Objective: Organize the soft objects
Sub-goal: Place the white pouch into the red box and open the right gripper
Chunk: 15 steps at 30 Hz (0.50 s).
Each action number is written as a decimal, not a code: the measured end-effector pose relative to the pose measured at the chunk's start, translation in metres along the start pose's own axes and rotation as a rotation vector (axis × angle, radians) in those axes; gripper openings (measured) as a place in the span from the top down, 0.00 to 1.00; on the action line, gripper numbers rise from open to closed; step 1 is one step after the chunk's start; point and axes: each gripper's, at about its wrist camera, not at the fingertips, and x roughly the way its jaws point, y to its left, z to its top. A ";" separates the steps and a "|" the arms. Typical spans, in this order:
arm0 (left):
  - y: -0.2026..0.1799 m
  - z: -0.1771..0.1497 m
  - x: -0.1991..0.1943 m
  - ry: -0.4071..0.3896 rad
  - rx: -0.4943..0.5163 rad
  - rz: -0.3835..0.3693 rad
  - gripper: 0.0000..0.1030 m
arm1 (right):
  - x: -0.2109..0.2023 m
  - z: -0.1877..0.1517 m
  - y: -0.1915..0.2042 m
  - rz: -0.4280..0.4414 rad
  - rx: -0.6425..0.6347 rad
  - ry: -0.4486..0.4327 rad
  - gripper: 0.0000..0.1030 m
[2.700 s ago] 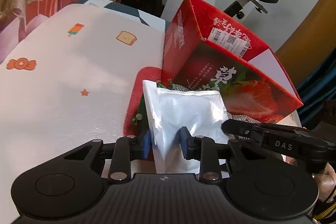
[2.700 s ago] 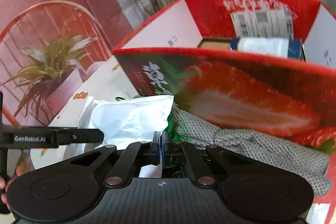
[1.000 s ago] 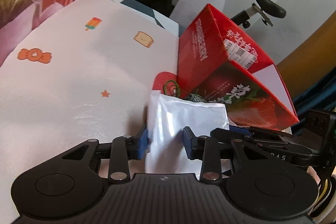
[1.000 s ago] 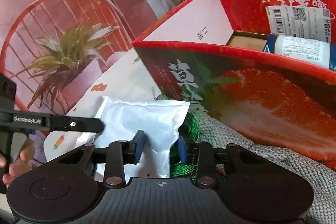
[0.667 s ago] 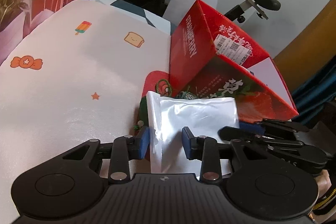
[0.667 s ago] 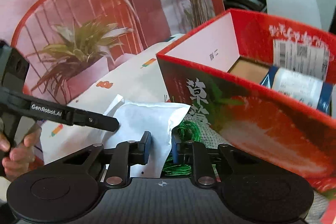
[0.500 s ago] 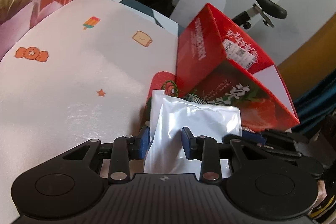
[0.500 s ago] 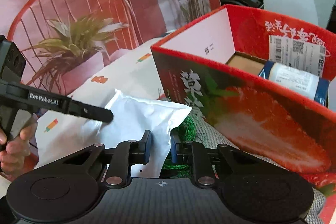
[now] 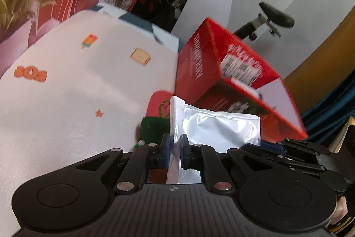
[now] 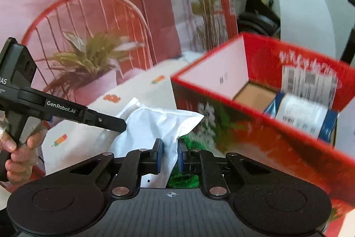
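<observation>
A white foil pouch [image 9: 217, 128] hangs between both grippers in front of the red strawberry box [image 9: 221, 72]. My left gripper [image 9: 175, 148] has its jaws closing, and the pads pinch the pouch's left edge. Seen from the right wrist, the pouch [image 10: 155, 123] has its near corner between my right gripper's [image 10: 169, 154] closing jaws, and the pads press on it. The left gripper's finger [image 10: 115, 123] reaches the pouch from the left, held by a hand. A green knitted piece [image 9: 153, 128] lies under the pouch.
The open strawberry box [image 10: 266, 137] holds a blue-and-white package [image 10: 301, 114] and a brown carton [image 10: 255, 94]. A white tablecloth [image 9: 66, 103] with small prints spreads to the left. A plant backdrop and an exercise bike stand behind.
The left jaws have closed from wide apart onto the pouch's edge. The right jaws have narrowed onto its corner, and the right gripper has risen, which shows more of the box's inside.
</observation>
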 end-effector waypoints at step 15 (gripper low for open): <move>-0.096 0.088 -0.013 -0.204 0.249 -0.114 0.91 | -0.074 0.073 -0.026 -0.115 -0.109 -0.245 0.87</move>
